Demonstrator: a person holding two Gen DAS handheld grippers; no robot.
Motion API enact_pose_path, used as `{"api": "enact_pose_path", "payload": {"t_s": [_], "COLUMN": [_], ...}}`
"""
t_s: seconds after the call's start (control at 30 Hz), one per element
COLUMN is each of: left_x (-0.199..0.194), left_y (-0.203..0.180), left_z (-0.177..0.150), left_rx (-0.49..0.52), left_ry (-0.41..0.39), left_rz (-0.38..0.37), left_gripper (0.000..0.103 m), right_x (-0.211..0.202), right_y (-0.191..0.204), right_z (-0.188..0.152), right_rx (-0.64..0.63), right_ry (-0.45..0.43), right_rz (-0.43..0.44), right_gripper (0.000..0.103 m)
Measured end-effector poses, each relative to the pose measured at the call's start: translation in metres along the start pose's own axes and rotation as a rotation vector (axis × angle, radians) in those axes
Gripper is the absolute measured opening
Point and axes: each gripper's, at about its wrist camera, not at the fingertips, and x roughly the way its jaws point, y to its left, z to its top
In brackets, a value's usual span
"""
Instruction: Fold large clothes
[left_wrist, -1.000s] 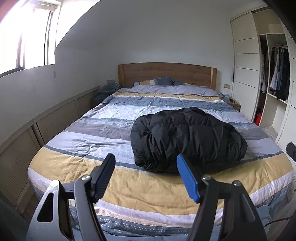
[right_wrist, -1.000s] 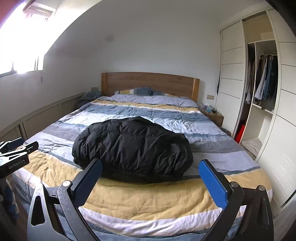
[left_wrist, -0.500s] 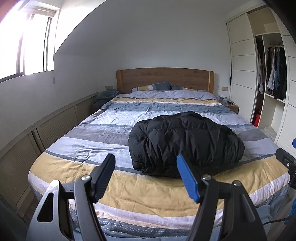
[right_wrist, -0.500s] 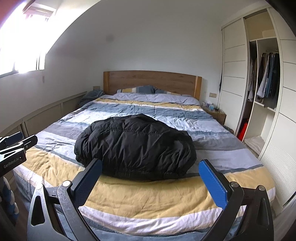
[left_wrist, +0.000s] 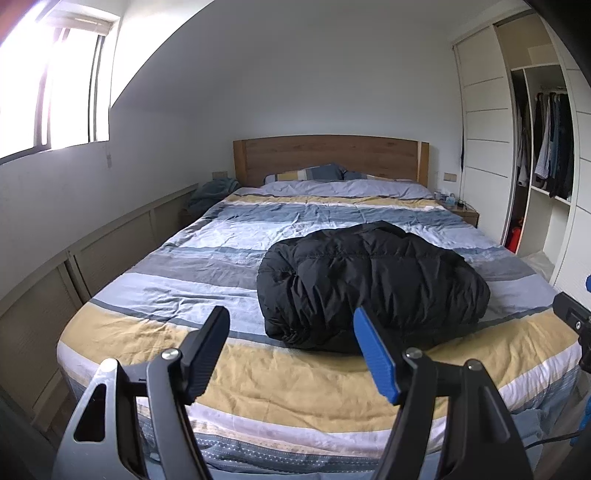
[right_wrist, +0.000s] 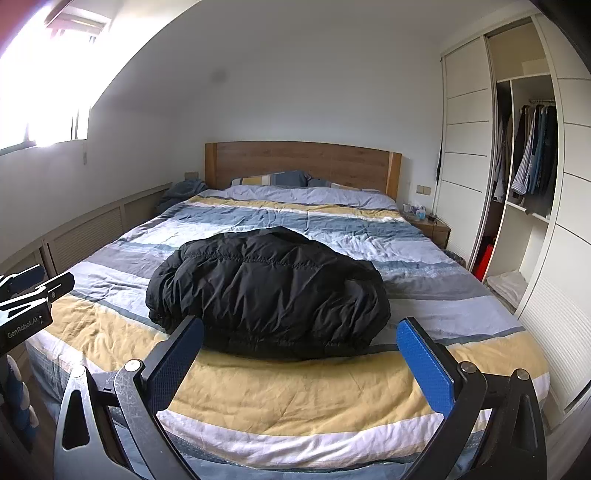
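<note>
Currently the black puffer jacket (left_wrist: 369, 284) is seen bundled on the striped bed (left_wrist: 258, 387) – well apart from the left gripper (left_wrist: 290, 350) and right gripper (right_wrist: 301, 360), both held wide open, empty. Slippery padding could be lost from a shallow pinch.

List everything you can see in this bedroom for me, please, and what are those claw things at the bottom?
puffer jacket: one, black, bundled on the bed near its foot
duvet: one, striped blue, grey, yellow and white, covering the bed
pillows: at least two, same stripes, against the headboard
headboard: one, brown wood, at the far wall
blanket: one, blue-grey, heaped left of the headboard
nightstand: one, wood, right of the bed, small items on top
wardrobe: one, white, open, clothes hanging inside
window: one, bright, on the left wall
left gripper: one, black and blue fingers, open, held off the bed
right gripper: one, blue pads, open, empty
</note>
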Motion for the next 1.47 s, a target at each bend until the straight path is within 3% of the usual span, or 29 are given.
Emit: {"api": "enact_pose_path", "payload": {"t_s": [0.7,1.47], "left_x": [0.004,0.034], "left_y": [-0.005,0.004], "left_z": [-0.006,-0.014], "left_rx": [0.014,0.006], "left_ry": [0.015,0.078], "left_rz": [-0.064,-0.091], "left_gripper": [0.069,0.069], "right_x": [0.019,0.051], "right_y": [-0.011,-0.034], "right_z": [-0.012,-0.028], "right_rx": [0.011,0.029], "right_ry": [0.058,0.136], "right_rz": [-0.011,-0.066], "right_gripper": [0.102,0.102]}}
